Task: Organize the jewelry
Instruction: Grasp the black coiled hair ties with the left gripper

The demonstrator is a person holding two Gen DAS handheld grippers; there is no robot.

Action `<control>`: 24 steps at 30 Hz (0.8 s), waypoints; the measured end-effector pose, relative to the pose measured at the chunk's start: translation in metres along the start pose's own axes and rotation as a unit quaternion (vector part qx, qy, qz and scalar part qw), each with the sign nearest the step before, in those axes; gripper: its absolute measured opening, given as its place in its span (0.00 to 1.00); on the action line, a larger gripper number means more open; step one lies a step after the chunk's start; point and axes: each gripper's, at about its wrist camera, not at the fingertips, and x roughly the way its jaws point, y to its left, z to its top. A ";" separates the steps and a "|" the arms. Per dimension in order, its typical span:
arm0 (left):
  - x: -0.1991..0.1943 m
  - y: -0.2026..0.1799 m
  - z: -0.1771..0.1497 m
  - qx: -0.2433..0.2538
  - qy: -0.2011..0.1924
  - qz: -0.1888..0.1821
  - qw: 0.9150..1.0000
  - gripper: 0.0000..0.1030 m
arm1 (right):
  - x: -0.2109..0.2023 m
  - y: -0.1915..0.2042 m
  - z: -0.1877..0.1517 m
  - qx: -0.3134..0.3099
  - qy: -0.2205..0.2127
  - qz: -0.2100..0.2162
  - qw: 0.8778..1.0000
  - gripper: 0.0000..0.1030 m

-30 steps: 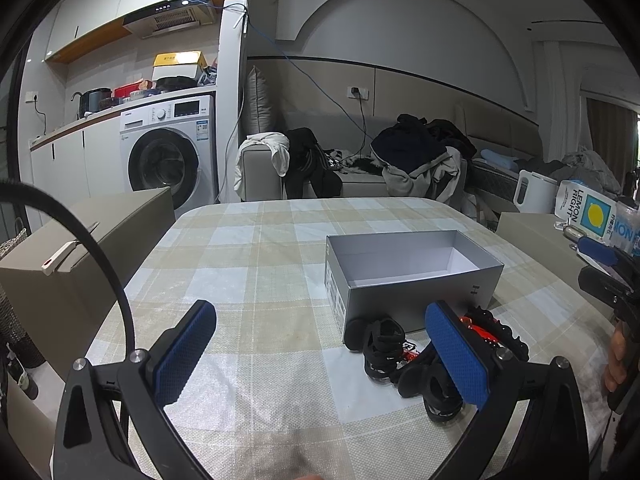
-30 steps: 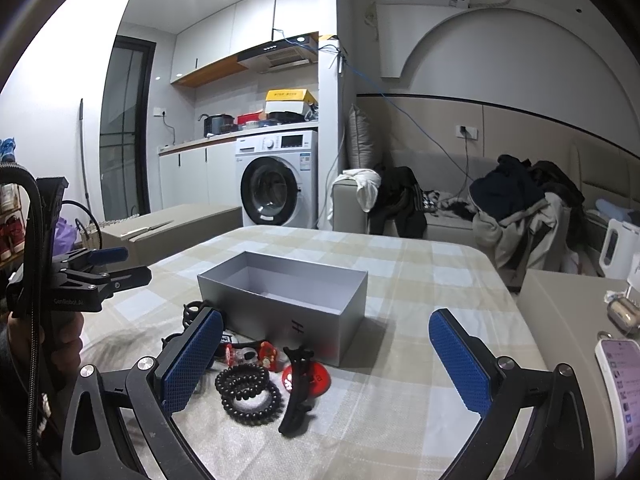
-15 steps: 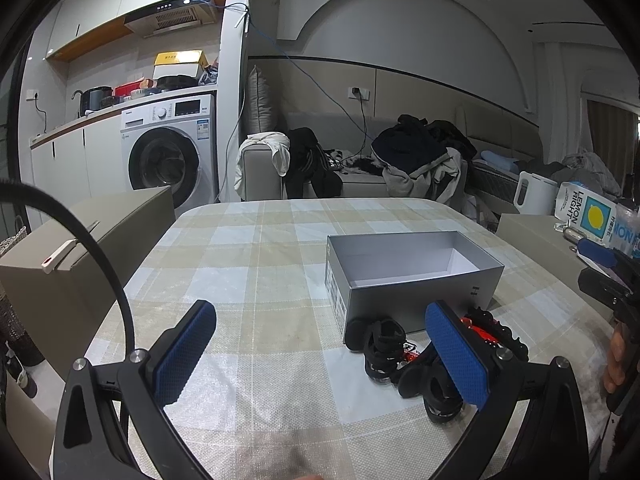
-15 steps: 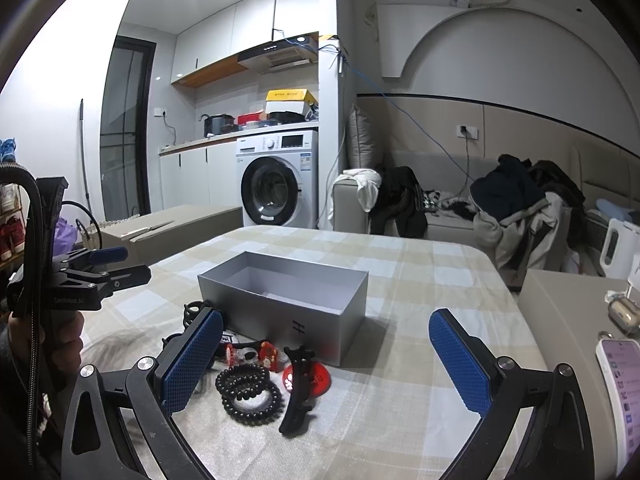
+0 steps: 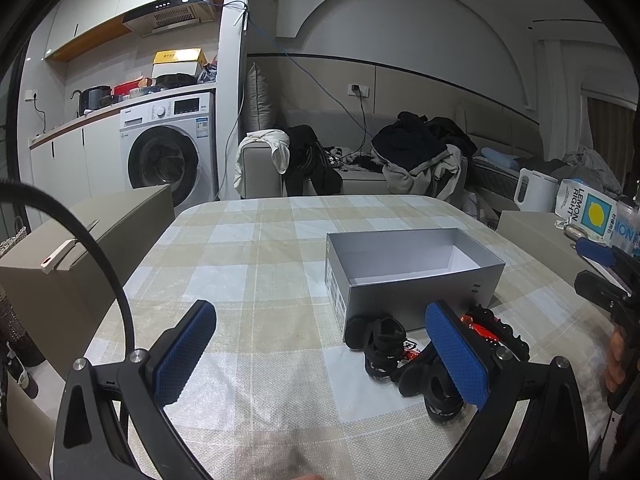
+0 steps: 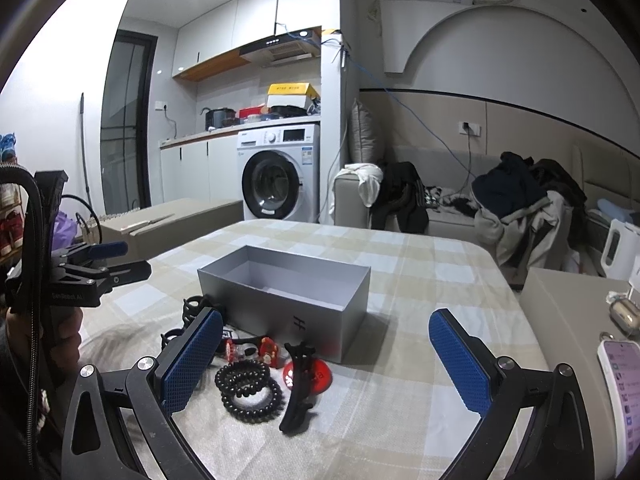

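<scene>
An open, empty grey box [image 5: 416, 264] stands on the checked tablecloth; it also shows in the right wrist view [image 6: 288, 292]. In front of it lies a heap of hair accessories: black spiral hair ties [image 6: 250, 390], a black claw clip [image 6: 298, 386], a red round piece [image 6: 310, 374], small red clips [image 6: 266, 348] and black scrunchies [image 5: 384, 346]. My left gripper [image 5: 324, 354] is open and empty, left of the heap. My right gripper [image 6: 326, 360] is open and empty, just right of the heap.
A cardboard box [image 5: 80, 248] stands left of the table. A phone [image 6: 622, 376] and a small metal thing [image 6: 624, 312] lie on a side surface at right. A white kettle [image 5: 534, 194] and a lemon carton [image 5: 586, 216] stand beyond. A sofa with clothes [image 5: 416, 160] is behind.
</scene>
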 end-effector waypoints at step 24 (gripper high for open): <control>0.013 -0.015 -0.001 0.004 0.072 -0.037 0.997 0.99 | 0.049 -0.015 -0.010 0.087 0.188 0.050 0.977 0.59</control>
